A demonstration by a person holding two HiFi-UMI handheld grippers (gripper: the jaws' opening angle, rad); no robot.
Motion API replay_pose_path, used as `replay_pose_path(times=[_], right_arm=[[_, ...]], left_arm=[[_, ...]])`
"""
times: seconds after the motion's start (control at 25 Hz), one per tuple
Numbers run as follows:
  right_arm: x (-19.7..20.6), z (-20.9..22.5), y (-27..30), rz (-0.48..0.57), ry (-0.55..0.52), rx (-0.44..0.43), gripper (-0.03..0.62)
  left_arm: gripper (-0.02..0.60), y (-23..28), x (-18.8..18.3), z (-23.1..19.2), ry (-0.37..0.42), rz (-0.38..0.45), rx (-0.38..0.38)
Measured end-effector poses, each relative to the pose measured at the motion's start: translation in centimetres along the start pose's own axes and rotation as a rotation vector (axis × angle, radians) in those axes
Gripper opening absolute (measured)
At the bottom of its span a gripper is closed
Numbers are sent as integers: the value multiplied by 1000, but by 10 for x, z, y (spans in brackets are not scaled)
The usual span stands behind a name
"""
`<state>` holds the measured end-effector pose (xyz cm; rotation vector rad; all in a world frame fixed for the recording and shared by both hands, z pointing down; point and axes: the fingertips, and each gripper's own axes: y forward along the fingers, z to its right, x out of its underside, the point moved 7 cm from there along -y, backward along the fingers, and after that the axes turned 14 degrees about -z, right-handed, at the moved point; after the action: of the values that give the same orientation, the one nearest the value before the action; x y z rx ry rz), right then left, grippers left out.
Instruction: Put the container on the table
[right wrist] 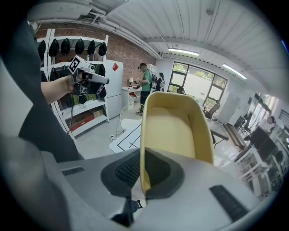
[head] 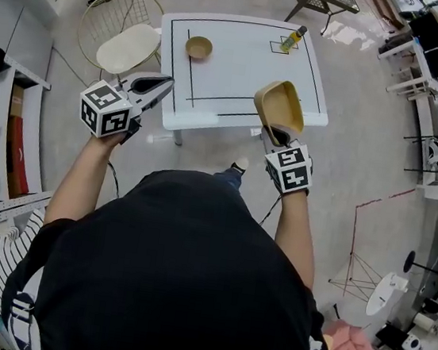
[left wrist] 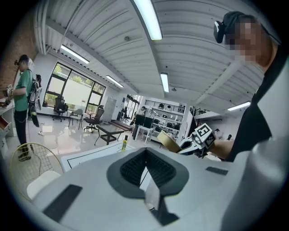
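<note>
Right claw [head: 275,134] is clenched on the side wall of the one tan container [head: 280,106], its pads pinching the thin rim between them. The left claw [head: 160,84] is closed too, jaws together with nothing between them, held out to the left of the table and well apart from everything on it. That makes two claws, each carrying one marker cube.

One white table [head: 241,69] stands ahead on the floor, with black lines marking out a large rectangle on its top. One wire chair [head: 129,38] with a cream seat sits just beside the table's left edge.

The container, the only one of its kind here, is up in the air in the right claw. In the head view it lies over the table's near edge, with its open side turned up toward the camera. In the right gripper view its hollow inside fills the middle of the picture.

One small brown bowl [head: 198,47] rests on the table near the far left corner, inside the lines. One small bottle [head: 293,39] with a yellow label is in a little marked square near the far right corner.
</note>
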<state>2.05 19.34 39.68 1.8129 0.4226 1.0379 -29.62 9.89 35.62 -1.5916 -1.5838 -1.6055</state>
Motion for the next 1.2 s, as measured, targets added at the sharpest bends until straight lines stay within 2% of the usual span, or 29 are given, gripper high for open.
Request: replay_pose_path(times=[1.2], right_arm=[[-1, 107, 66, 4, -101, -93, 8]], left_arm=[[6, 72, -23, -12, -64, 0, -141]])
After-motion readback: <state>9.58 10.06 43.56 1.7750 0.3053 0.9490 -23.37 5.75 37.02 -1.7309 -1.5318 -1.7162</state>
